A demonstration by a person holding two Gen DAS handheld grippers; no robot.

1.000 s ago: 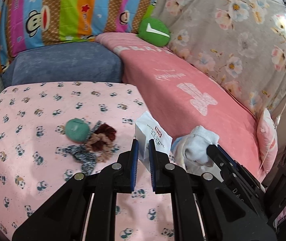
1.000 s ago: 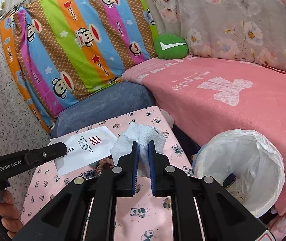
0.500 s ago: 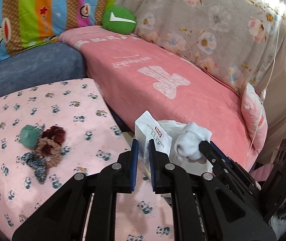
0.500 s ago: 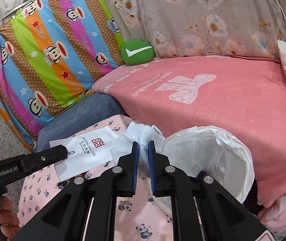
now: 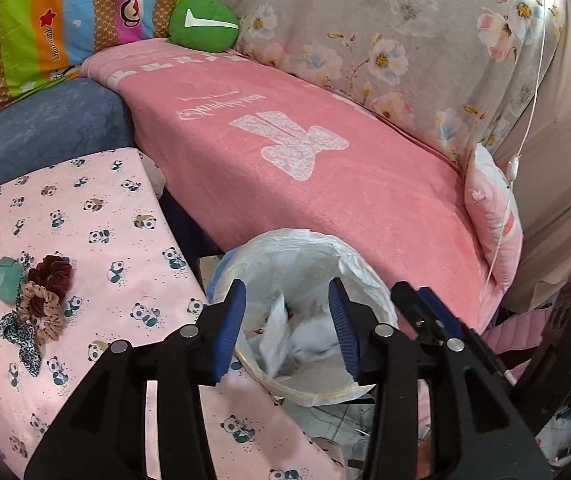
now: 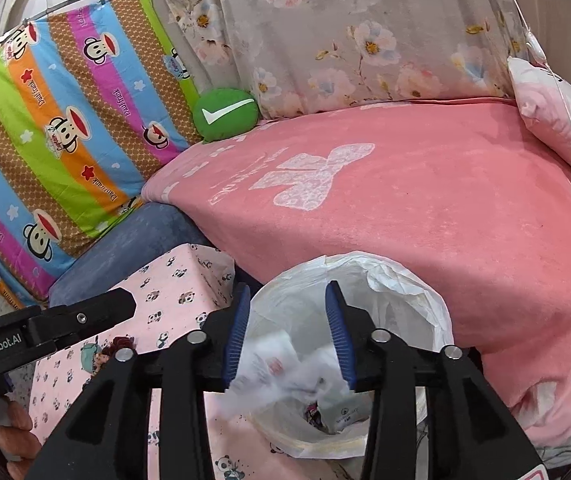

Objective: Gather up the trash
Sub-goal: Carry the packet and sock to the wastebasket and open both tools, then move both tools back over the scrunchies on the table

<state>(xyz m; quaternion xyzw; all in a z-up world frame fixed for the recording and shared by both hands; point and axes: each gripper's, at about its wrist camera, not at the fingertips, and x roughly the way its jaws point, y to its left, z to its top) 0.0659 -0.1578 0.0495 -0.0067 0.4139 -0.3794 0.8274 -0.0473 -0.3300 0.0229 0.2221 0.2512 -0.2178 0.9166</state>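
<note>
A bin with a white liner [image 5: 365,272] stands between the panda-print table and the pink sofa. My left gripper [image 5: 287,320] hangs over it with its jaws opening, and nothing is pressed between the pads. Below it a white paper packet [image 5: 275,332] drops into the bin beside a white cloth wad [image 5: 315,334]. My right gripper [image 6: 287,328] is over the same bin [image 6: 405,280], its jaws also opening. The blurred packet with a red logo [image 6: 271,360] and the cloth wad [image 6: 309,382] fall beneath it. Other trash lies at the bin's bottom.
Several hair scrunchies [image 5: 43,300] and a green round object [image 5: 7,280] lie on the panda-print table [image 5: 97,208]. Behind the bin is the pink blanket on the sofa [image 5: 285,160], with a green cushion [image 5: 203,24] and a pink pillow [image 5: 493,216]. A hand [image 6: 13,432] holds the left gripper.
Both grippers carried their loads to the right, from above the table to above the bin, then opened. The paper packet and the white cloth wad have left the jaws and are falling in.
</note>
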